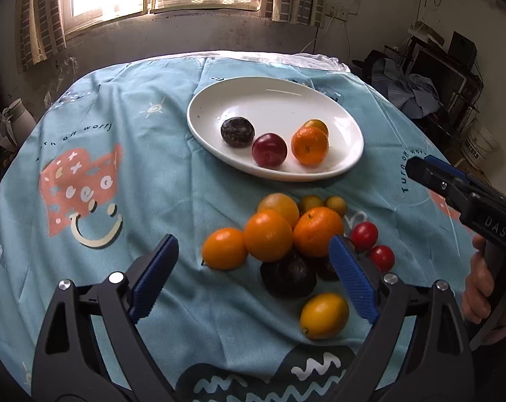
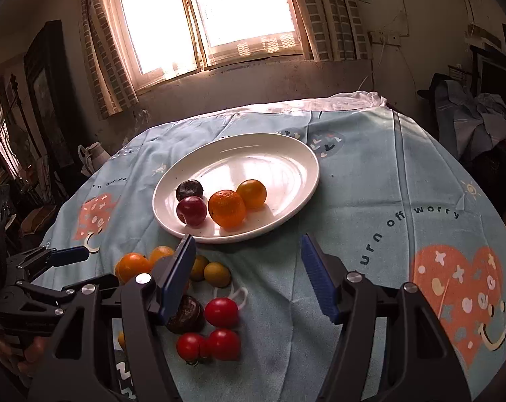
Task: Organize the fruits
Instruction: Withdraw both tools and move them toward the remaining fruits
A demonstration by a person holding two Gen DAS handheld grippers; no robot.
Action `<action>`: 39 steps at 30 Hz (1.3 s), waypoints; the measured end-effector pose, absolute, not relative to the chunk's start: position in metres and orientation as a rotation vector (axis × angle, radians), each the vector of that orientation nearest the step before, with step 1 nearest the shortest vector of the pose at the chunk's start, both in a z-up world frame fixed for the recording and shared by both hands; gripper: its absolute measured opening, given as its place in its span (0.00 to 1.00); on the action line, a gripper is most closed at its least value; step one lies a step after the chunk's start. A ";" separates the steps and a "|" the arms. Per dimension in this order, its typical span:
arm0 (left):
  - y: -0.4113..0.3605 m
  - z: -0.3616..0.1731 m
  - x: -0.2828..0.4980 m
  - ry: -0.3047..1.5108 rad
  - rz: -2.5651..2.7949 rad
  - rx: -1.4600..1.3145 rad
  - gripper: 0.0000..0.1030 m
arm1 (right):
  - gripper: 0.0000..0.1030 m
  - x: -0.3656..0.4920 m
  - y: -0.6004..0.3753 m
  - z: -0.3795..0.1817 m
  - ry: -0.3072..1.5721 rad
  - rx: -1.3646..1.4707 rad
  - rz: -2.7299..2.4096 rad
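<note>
Blue tablecloth [image 2: 370,174] reads "turn off worry". Your left gripper [image 1: 253,268] and right gripper [image 2: 249,278] both stand apart, holding nothing. Four fruits sit on the white plate [image 2: 286,154]; the rest [image 1: 279,234] are heaped on the cloth just beside it.

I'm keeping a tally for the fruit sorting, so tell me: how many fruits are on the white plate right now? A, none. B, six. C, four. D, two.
C: the white plate holds four fruits, a dark plum, a red plum, an orange and a small yellow-orange fruit behind it; the rest lie on the tablecloth.
</note>
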State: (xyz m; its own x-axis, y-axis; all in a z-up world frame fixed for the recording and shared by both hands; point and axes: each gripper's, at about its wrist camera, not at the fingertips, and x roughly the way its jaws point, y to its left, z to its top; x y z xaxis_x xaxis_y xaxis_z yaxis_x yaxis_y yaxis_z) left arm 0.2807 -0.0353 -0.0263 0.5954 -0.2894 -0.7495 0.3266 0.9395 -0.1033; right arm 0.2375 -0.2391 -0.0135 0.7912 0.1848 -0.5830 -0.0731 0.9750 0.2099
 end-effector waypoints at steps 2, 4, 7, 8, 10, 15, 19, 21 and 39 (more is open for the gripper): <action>-0.034 -0.030 0.265 0.854 -0.387 0.048 0.90 | 0.64 0.230 -0.240 -0.013 0.641 0.193 0.138; -0.032 -0.033 0.253 0.850 -0.419 0.041 0.90 | 0.64 0.226 -0.241 -0.014 0.640 0.201 0.135; -0.028 -0.036 0.241 0.846 -0.456 0.041 0.90 | 0.63 0.225 -0.237 -0.017 0.651 0.169 0.112; -0.027 -0.036 0.239 0.838 -0.457 0.047 0.90 | 0.63 0.225 -0.235 -0.018 0.656 0.156 0.105; -0.025 -0.038 0.234 0.838 -0.465 0.058 0.90 | 0.63 0.223 -0.233 -0.020 0.672 0.143 0.100; -0.020 -0.042 0.230 0.852 -0.443 0.067 0.90 | 0.63 0.215 -0.232 -0.025 0.731 0.160 0.143; -0.013 -0.042 0.229 0.863 -0.450 0.040 0.90 | 0.63 0.208 -0.214 -0.031 0.761 0.088 0.198; -0.013 -0.042 0.227 0.868 -0.463 0.034 0.90 | 0.63 0.204 -0.202 -0.034 0.767 0.023 0.203; -0.050 -0.051 0.224 0.876 -0.583 0.104 0.67 | 0.52 0.204 -0.176 -0.065 0.867 -0.073 0.305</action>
State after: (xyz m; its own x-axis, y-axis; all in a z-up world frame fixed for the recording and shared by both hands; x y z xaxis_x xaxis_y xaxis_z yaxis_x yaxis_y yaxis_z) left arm 0.2242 -0.0503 -0.0507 0.4964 -0.4386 -0.7491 0.5218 0.8404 -0.1464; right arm 0.2037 -0.1761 -0.0648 0.6066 0.2340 -0.7598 -0.2932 0.9542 0.0598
